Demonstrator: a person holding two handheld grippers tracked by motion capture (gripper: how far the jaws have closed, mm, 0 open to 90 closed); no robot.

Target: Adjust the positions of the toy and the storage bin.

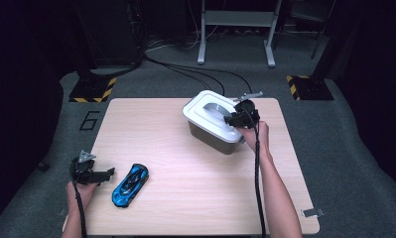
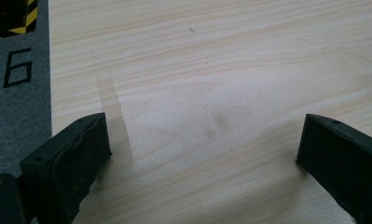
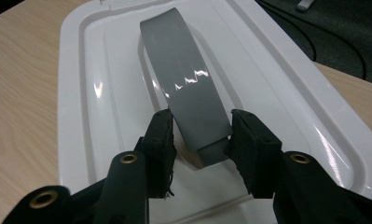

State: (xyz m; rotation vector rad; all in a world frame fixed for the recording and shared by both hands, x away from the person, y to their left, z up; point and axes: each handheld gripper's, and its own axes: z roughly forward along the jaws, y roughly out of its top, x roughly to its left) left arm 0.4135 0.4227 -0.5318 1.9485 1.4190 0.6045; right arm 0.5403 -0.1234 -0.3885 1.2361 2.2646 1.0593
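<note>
Two grippers were in play, and by my read the job was barely started: lid on, nothing packed.

Left side first. Left gripper [image 1: 107, 173] sat at the near-left edge of the tabletop [image 1: 195, 198], its fingers [image 2: 69, 161] spread wide with only bare wood between them. Nothing held, nothing touched. Blue toy car [image 1: 130, 185] lay just beside it, to its right, flat on the tabletop and untouched.

Right side. White-lidded storage box [image 1: 213, 136] stood at the far right of the tabletop, with its lid [image 3: 81, 93] seated square on it. Right gripper [image 3: 200, 140] had come in over the lid, and its fingers [image 3: 160, 140] were closed down narrow on the near end of the grey handle [image 3: 183, 88], one pad on each flank. Contact looked firm, though the pad faces were partly hidden, so a full clamp is probably the case rather than certain.

Judgement: handle grasp was made; lifting the lid was left, and likely loading the car afterward. Lid showed no gap or tilt against the box.
</note>
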